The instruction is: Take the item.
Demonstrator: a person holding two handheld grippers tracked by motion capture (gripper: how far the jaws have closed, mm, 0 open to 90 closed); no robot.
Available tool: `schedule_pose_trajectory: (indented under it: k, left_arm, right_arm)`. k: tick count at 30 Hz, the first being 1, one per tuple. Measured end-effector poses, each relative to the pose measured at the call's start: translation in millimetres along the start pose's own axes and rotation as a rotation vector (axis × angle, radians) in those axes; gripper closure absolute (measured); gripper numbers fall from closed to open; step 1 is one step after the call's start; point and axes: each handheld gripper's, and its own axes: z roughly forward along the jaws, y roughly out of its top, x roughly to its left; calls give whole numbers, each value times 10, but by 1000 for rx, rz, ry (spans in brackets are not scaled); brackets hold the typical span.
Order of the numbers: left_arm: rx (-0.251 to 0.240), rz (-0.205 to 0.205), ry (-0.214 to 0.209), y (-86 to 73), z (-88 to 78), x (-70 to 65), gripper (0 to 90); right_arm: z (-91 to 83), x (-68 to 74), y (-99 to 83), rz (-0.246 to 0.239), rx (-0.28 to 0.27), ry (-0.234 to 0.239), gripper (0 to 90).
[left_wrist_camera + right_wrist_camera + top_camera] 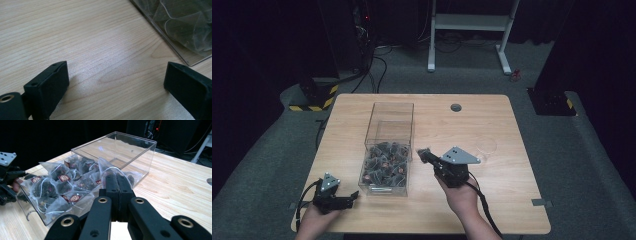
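Right tongs [117,185]: clamped on one tea bag [110,173], just right of the clear box [388,150].
Left tongs [343,201]: apart, empty, near-left on the counter [492,125].
Progress: early, judging by the many bags left in the box.

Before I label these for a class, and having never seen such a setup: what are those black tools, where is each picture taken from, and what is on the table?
There is no robot here: a person holds a hand tool with two black jaws in each hand. The high view looks down from above onto a wooden table. The other two pictures come from small cameras riding on the tools.

On the table stands a clear plastic box holding many pyramid tea bags. A small clear round object lies further right; I cannot tell what it is.

The left gripper rests open over bare wood beside the box corner. The right gripper is closed, pinching one tea bag just outside the box.
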Motion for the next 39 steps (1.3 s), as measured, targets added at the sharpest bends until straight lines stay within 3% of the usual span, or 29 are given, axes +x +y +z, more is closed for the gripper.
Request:
schedule_pose_trajectory:
  k: [28, 39]
  left_arm:
    - [-2, 3, 0, 0, 2, -2, 64]
    - [-2, 3, -1, 0, 2, -3, 64]
  right_arm:
    - [-269, -372, -218, 34, -6, -105, 900]
    - [-403, -507, -211, 37, -2, -144, 900]
